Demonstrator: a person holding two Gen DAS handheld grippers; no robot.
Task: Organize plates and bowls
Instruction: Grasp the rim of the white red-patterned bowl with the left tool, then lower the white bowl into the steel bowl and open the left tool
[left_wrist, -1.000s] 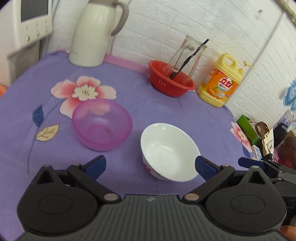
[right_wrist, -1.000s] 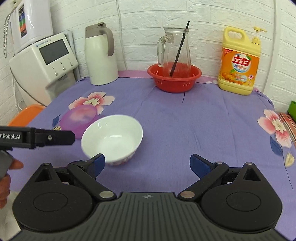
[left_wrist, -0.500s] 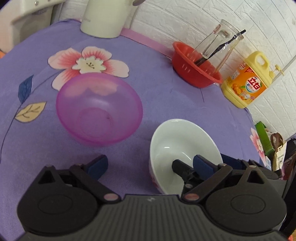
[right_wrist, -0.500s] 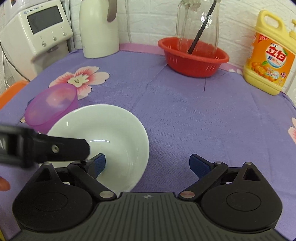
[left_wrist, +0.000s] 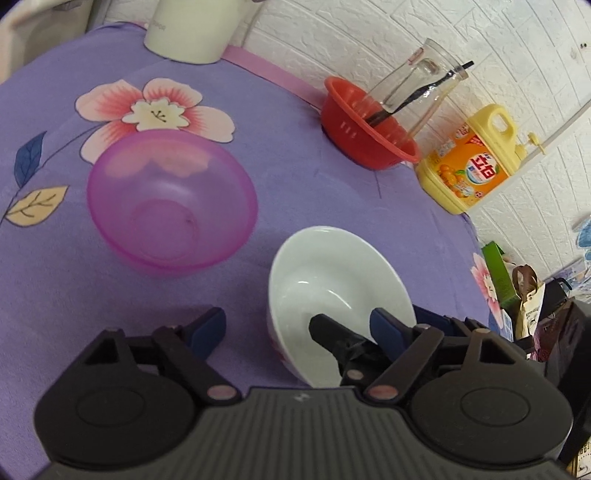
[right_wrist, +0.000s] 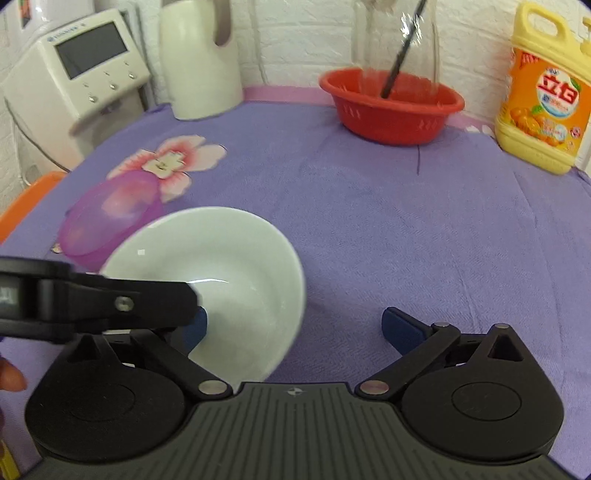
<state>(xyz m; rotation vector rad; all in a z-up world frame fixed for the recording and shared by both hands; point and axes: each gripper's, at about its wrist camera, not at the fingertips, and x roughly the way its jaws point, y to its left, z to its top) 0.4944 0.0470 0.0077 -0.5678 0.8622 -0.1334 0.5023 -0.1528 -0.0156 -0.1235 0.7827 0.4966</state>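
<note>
A white ceramic bowl (left_wrist: 332, 280) sits on the purple flowered tablecloth (left_wrist: 288, 173), with a translucent pink plastic bowl (left_wrist: 170, 203) to its left. My left gripper (left_wrist: 297, 328) is open, its right finger over the white bowl's near rim. My right gripper (right_wrist: 295, 328) is open, its left finger inside the white bowl (right_wrist: 229, 269) and its right finger outside the rim. The pink bowl (right_wrist: 107, 218) lies beyond it to the left. The left gripper's finger crosses the right wrist view at lower left.
A red basket (right_wrist: 391, 107) holding a glass jug stands at the back. A yellow detergent bottle (right_wrist: 543, 96) is at back right, a white thermos (right_wrist: 199, 62) and a white appliance (right_wrist: 74, 77) at back left. Bags (left_wrist: 532, 302) lie off the table's right edge.
Both grippers have moved in and down onto the white bowl, which is now larger in both views. The right gripper's left finger now reaches inside the bowl.
</note>
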